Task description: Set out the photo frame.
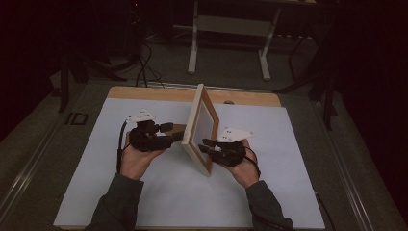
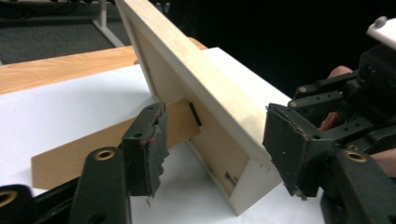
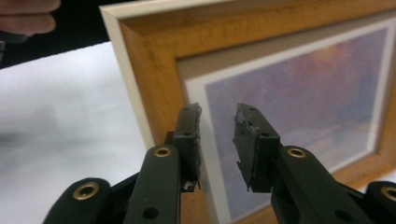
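Frame (image 1: pixel 201 127) stands upright on the white sheet (image 1: pixel 144 192) mid-table, leaning back on its easel leg (image 2: pixel 112 140) so it holds itself up. My left gripper (image 1: pixel 171 135) is behind it, jaws spread wide either side of the leg and frame edge, pinching nothing. My right gripper (image 1: pixel 206 145) faces the picture side, jaws parted, clear of the glass. I judge both are letting go.

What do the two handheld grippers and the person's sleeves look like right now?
Both the left gripper and the right gripper are black, with brass-coloured rivets on the jaw arms and worn, ragged dark pads. Each carries a pale three-cornered plate on top and trails a black cable. The sleeves are dark grey-green.
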A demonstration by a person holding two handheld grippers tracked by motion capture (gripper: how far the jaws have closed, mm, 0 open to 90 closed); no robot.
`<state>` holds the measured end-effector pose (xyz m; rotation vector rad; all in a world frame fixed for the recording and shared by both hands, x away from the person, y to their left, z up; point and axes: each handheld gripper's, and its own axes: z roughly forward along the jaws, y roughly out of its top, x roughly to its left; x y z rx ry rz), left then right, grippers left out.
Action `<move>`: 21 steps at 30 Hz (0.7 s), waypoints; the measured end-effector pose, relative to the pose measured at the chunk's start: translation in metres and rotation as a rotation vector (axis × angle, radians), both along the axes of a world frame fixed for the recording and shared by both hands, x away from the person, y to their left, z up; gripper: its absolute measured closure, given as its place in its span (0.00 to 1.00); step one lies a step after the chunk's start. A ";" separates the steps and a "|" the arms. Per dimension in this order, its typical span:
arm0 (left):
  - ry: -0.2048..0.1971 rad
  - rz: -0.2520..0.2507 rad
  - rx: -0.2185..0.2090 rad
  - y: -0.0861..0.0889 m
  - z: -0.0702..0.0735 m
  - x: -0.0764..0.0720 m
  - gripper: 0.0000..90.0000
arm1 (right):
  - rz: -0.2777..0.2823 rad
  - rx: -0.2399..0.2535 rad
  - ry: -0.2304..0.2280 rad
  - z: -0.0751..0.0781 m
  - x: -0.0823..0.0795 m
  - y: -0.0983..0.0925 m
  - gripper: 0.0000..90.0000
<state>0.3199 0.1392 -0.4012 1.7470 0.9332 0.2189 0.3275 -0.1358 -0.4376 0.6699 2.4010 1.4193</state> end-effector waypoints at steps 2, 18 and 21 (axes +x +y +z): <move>-0.004 -0.002 0.002 -0.004 0.001 -0.001 0.43 | -0.014 0.000 0.004 -0.001 0.001 -0.005 0.77; -0.041 0.031 0.088 -0.041 -0.003 -0.009 0.23 | -0.079 0.029 0.022 -0.004 0.004 -0.024 0.75; -0.036 0.038 0.116 -0.047 -0.006 -0.008 0.20 | -0.086 0.032 0.024 -0.004 0.004 -0.025 0.75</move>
